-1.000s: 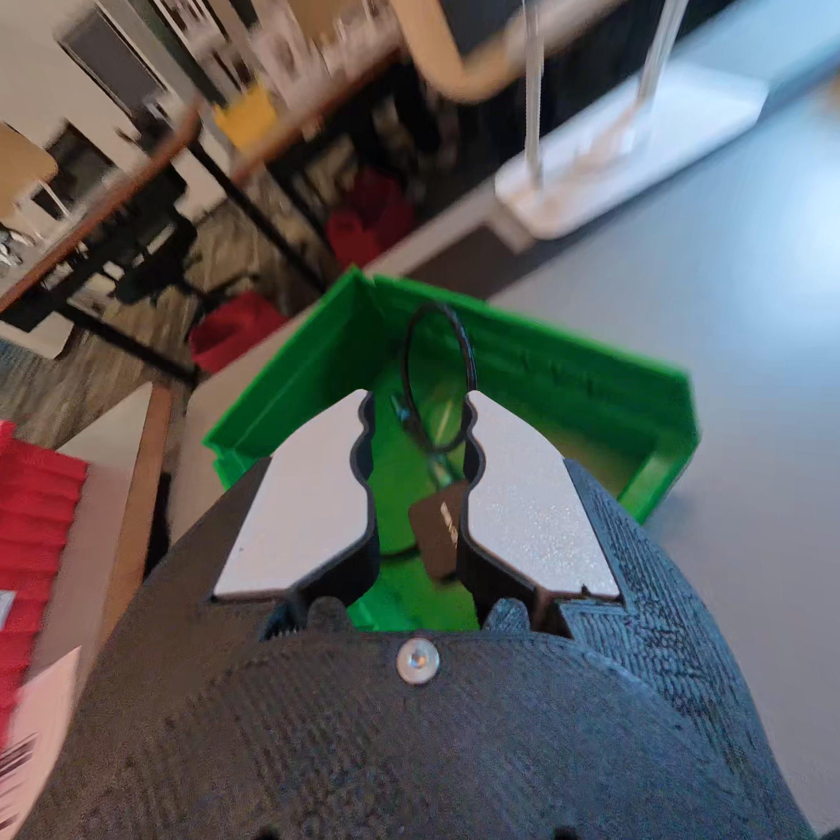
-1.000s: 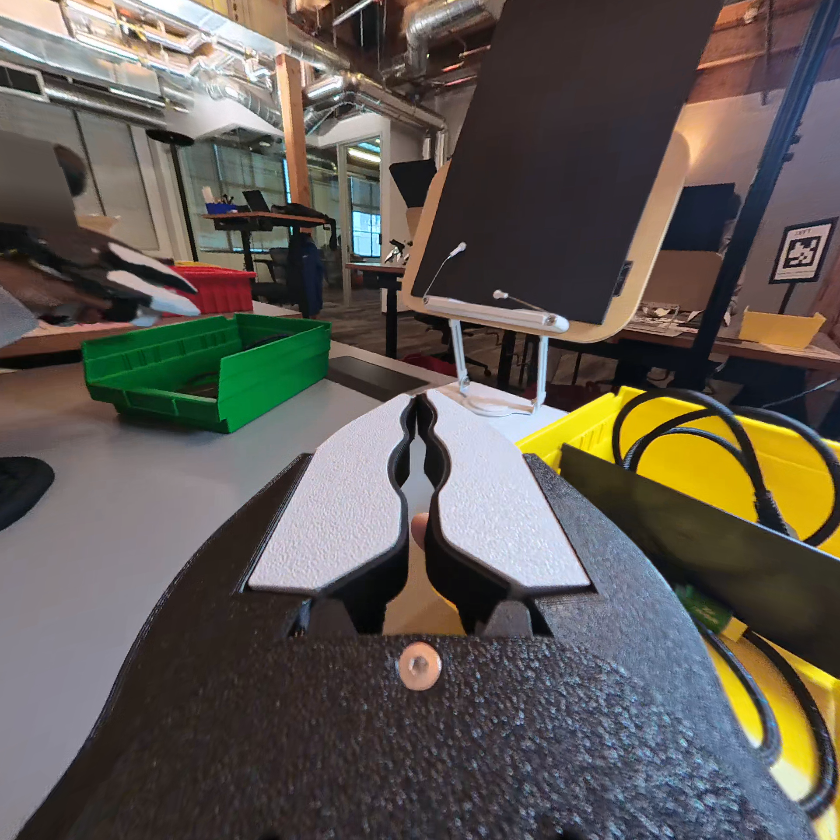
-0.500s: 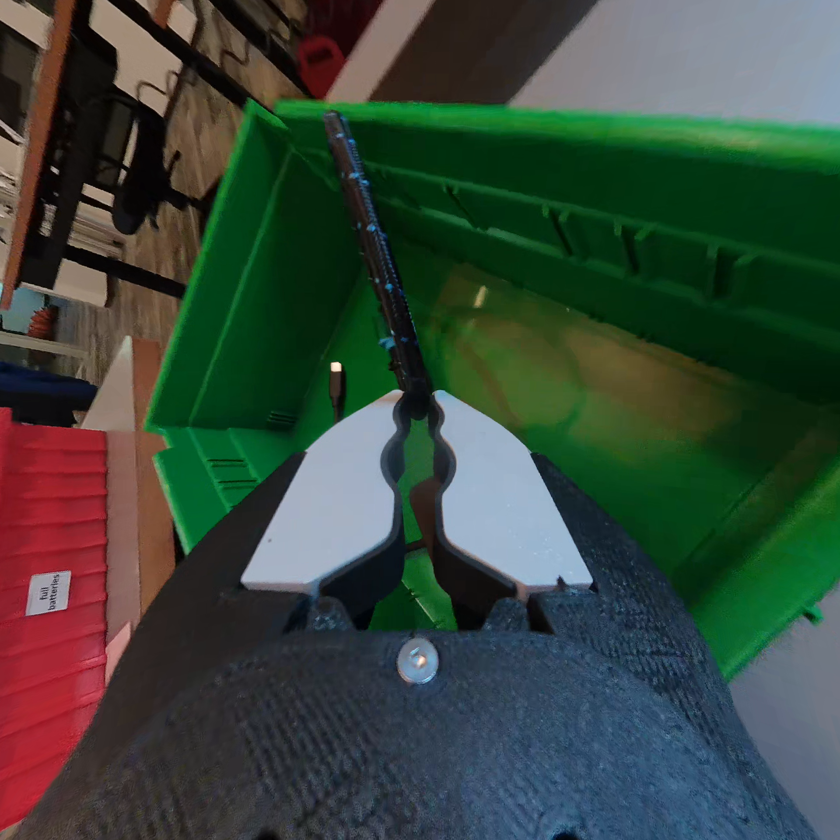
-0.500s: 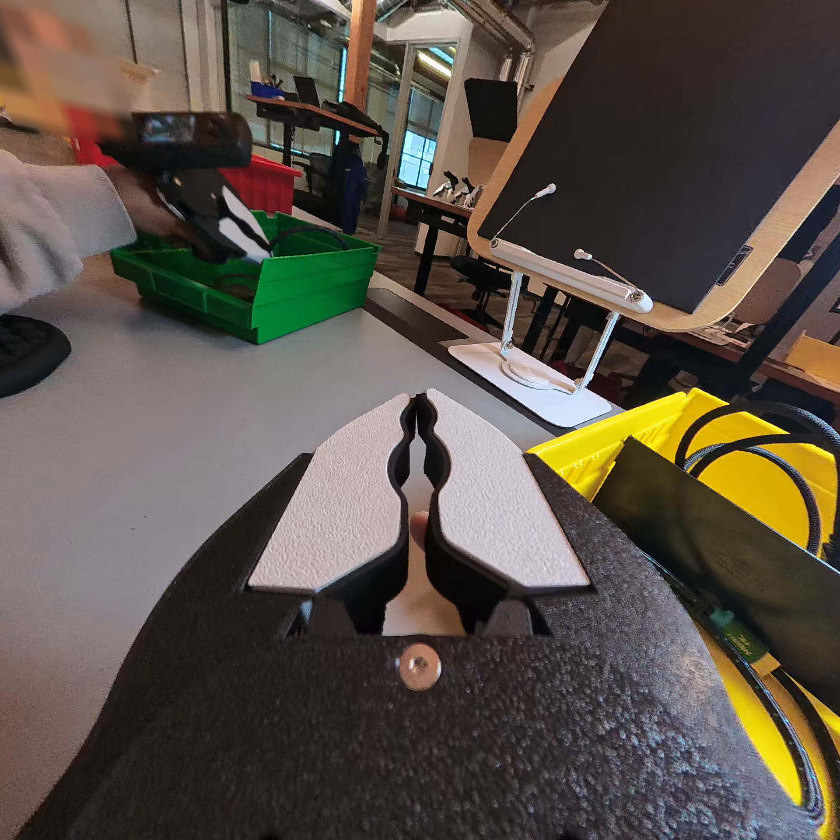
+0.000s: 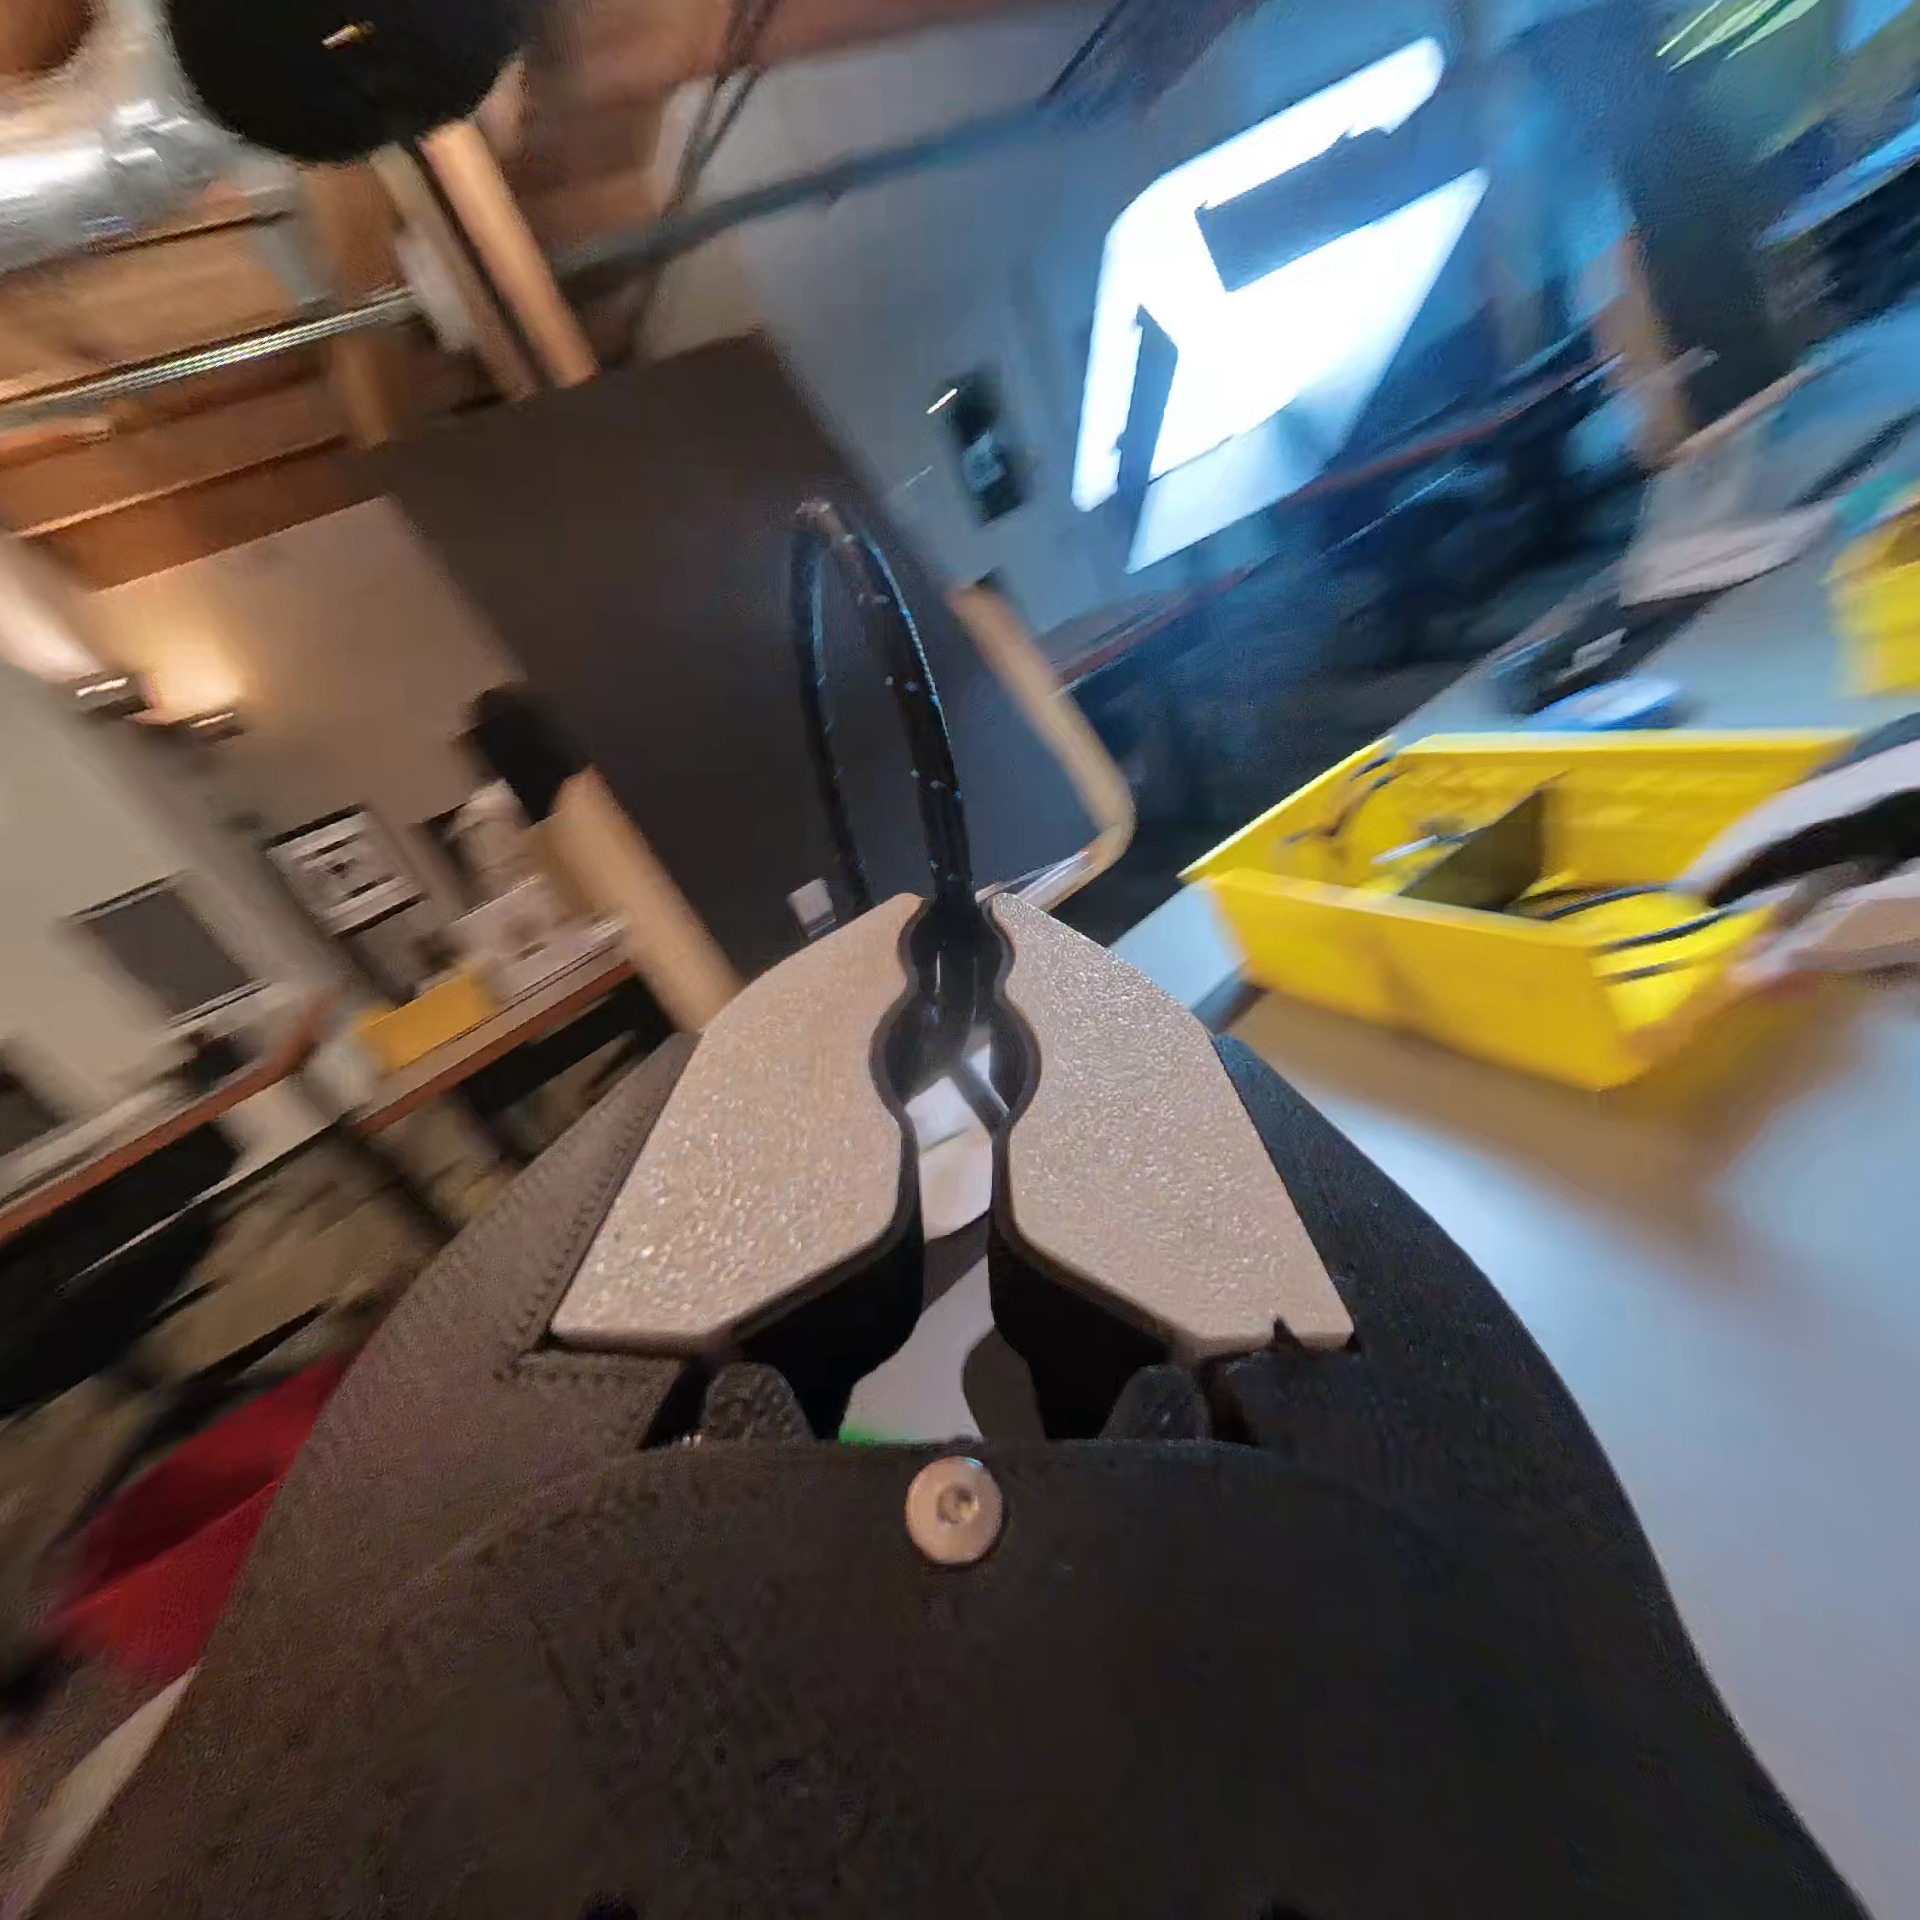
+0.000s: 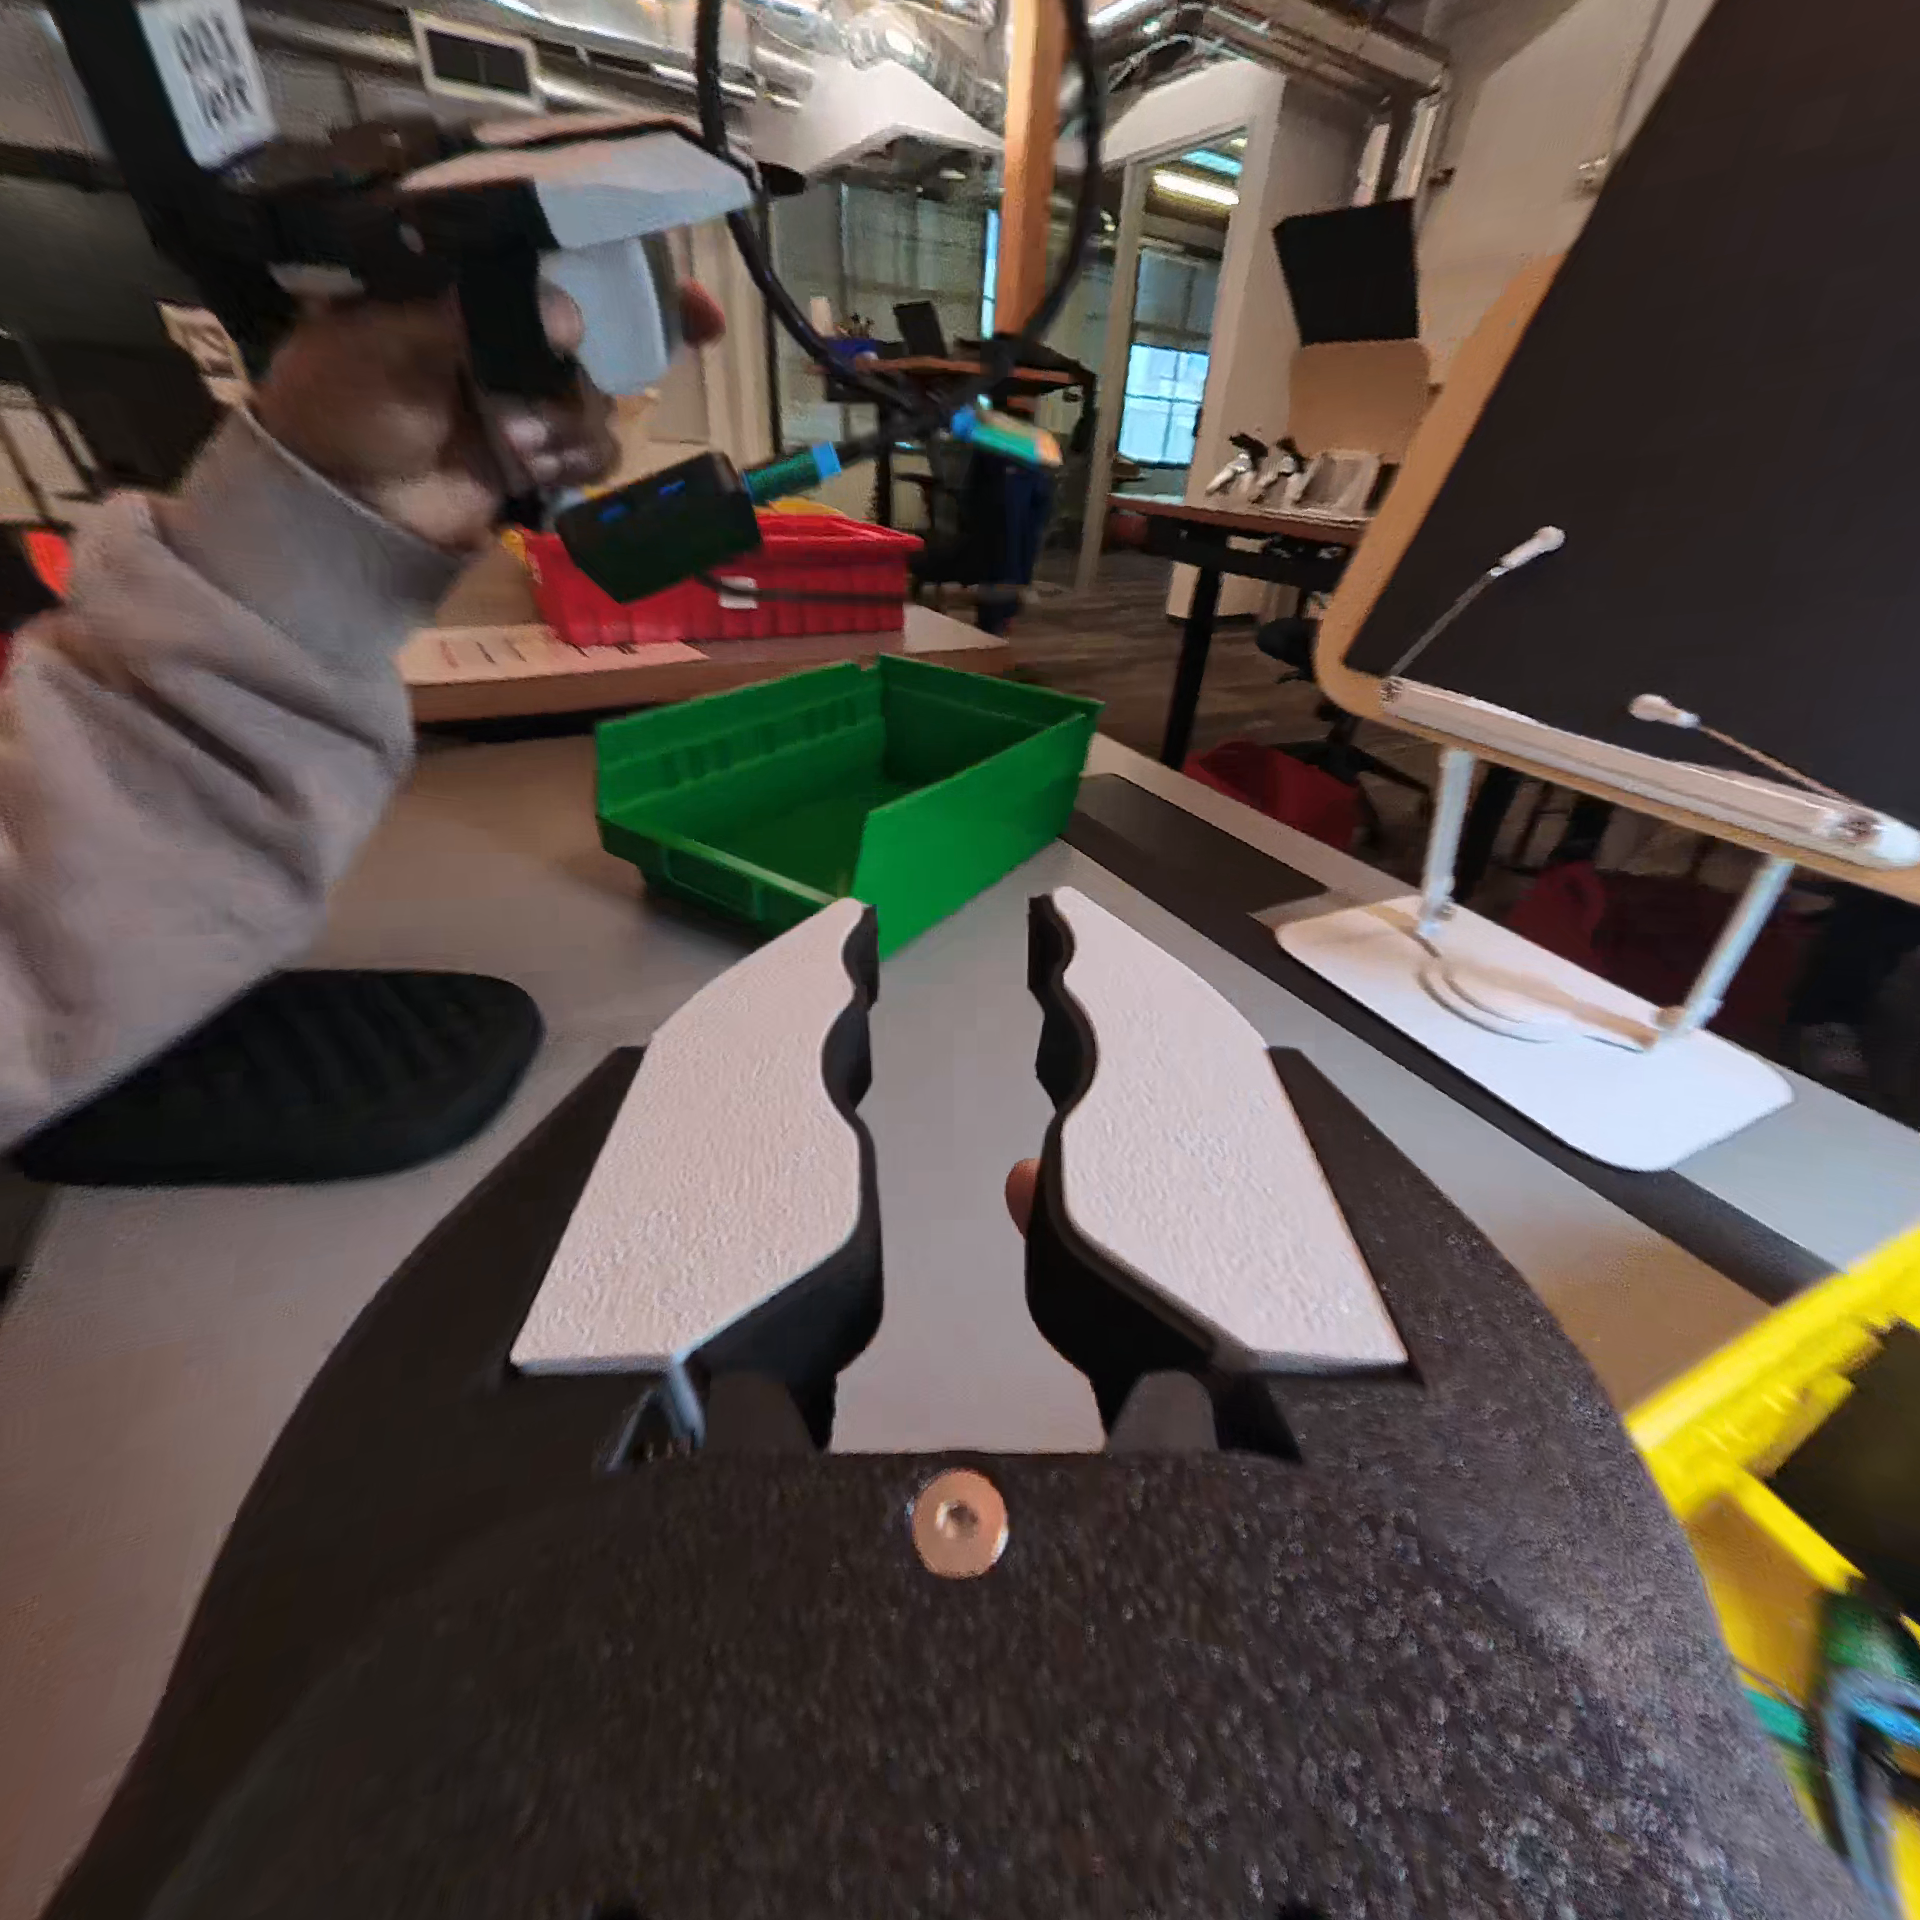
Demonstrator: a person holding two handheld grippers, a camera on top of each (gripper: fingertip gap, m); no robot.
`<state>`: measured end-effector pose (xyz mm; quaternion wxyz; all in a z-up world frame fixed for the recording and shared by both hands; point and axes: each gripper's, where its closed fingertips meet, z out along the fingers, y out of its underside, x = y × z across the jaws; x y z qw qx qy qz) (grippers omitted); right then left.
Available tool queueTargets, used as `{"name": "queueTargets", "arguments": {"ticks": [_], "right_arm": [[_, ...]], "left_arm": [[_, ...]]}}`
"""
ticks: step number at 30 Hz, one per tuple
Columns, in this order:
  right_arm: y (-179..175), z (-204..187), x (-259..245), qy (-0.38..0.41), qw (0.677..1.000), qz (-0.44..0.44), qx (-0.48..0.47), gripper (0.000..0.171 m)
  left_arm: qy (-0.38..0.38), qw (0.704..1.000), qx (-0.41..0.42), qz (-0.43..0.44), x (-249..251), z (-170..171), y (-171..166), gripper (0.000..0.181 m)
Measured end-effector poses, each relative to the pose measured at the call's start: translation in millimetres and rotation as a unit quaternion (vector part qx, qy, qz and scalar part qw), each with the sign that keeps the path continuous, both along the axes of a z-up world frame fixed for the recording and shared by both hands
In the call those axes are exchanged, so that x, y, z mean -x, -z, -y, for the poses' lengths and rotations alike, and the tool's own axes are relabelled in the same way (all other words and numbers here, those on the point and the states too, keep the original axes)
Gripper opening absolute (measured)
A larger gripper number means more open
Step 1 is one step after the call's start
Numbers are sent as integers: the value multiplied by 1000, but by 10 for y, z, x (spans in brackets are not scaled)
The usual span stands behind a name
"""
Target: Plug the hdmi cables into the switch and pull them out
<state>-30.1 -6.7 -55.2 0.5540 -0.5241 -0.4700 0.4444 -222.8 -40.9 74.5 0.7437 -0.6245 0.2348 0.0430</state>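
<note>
My left gripper point(image 5: 951, 914) is shut on a black cable point(image 5: 914, 707), which loops up above its fingertips. In the right wrist view the left gripper point(image 6: 665, 260) is held high at the upper left by a hand in a grey sleeve. The black switch box point(image 6: 660, 530) with blue ports hangs below it in the air, with a teal-ended plug point(image 6: 800, 473) at its side. My right gripper point(image 6: 951, 925) is open and empty, low over the grey table and pointing at the green bin point(image 6: 852, 790).
A yellow bin point(image 5: 1455, 966) holding cables and a dark board stands to the right, and its corner shows by my right gripper point(image 6: 1766, 1382). A tablet on a white stand point(image 6: 1538, 1039) is at the right. A black round pad point(image 6: 301, 1070) lies left. A red bin point(image 6: 727, 582) sits behind. There is about 25 cm between the tips of the two grippers.
My left gripper closed on the cable inside the green bin and lifted it up and out, with the switch hanging from it. My right gripper went from shut to open and turned left.
</note>
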Motion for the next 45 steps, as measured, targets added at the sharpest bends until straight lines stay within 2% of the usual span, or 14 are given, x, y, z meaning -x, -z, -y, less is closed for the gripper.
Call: {"name": "queueTargets", "arguments": {"ticks": [2,4,6,10,13,16,20,25,28,32,36,39,42,45], "right_arm": [[-130,166,173,-47,997,-29,47,34],[-108,375,335,-125,978,-47,159,43],[65,594,460,-194,946,-29,260,58],[384,710,520,-250,878,-23,407,58],[495,704,489,-286,843,-20,455,56],[639,556,504,-235,876,-4,421,53],[615,375,452,-201,885,-41,419,29],[550,316,375,-209,904,-58,368,25],[404,272,271,-220,925,-82,298,24],[273,204,127,-197,962,-82,172,17],[306,349,142,-202,974,-44,91,16],[356,529,202,-229,970,-25,82,16],[431,637,223,-245,967,2,64,15],[342,597,179,-244,967,-15,70,14]], "left_arm": [[111,993,0,37,-515,55,28,7],[166,985,5,48,-893,63,202,9],[183,983,10,25,-1197,24,496,10],[198,977,38,-69,-1621,-66,1050,9],[216,970,49,-98,-1786,-39,1215,7],[233,967,48,-92,-1894,21,1249,7],[250,965,49,-66,-1954,71,1219,7],[285,955,77,-16,-2007,115,1245,13],[299,947,95,70,-1838,84,1104,31],[266,936,112,200,-1300,-100,1005,38],[319,880,212,280,-1245,-131,1321,51],[421,832,253,257,-1602,130,1451,48],[401,876,223,150,-1791,188,1583,27],[401,891,185,101,-1818,279,1509,15]]}}
